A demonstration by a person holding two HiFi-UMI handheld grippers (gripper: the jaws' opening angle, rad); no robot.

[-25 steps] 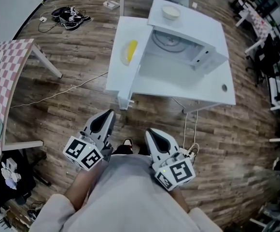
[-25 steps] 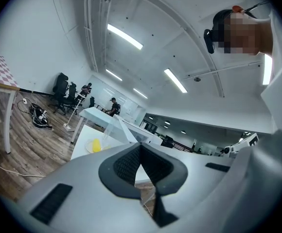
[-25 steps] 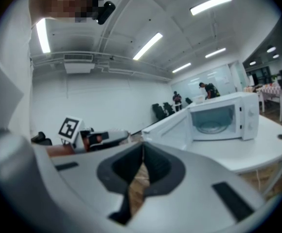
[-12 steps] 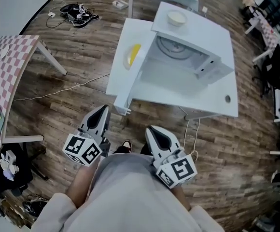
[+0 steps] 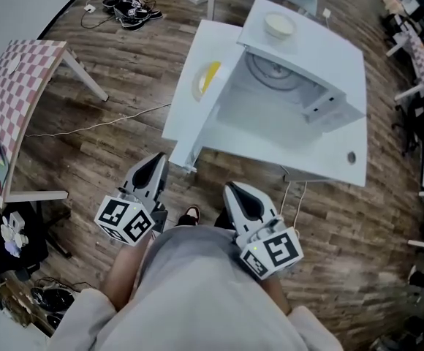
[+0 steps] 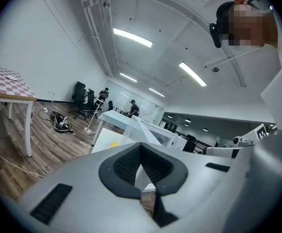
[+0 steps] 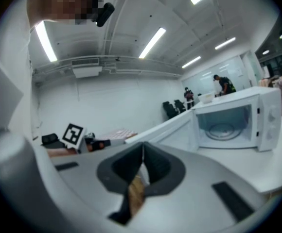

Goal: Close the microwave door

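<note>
Microwave door (image 5: pixel 188 115): stands wide open on the white table (image 5: pixel 332 159), well ahead of you. Likely stiff and light on its hinge; push near its free edge. Left gripper (image 5: pixel 153 168), right gripper (image 5: pixel 235 194): jaws together, empty.

Microwave (image 5: pixel 329 50): white casing, smooth, semi-gloss. Door (image 5: pixel 190 115): same finish. Turntable (image 5: pixel 274 72): looks like glass, glossy. Table (image 5: pixel 329 148): white, smooth, matt. Floor (image 5: pixel 110 159): wood planks, visible grain, slight sheen. Left gripper (image 6: pixel 141 147), right gripper (image 7: pixel 142 147): grey matt plastic shells, black ribbed pads (image 6: pixel 126 165). Person's top (image 5: pixel 197 291): grey cloth, matt.
</note>
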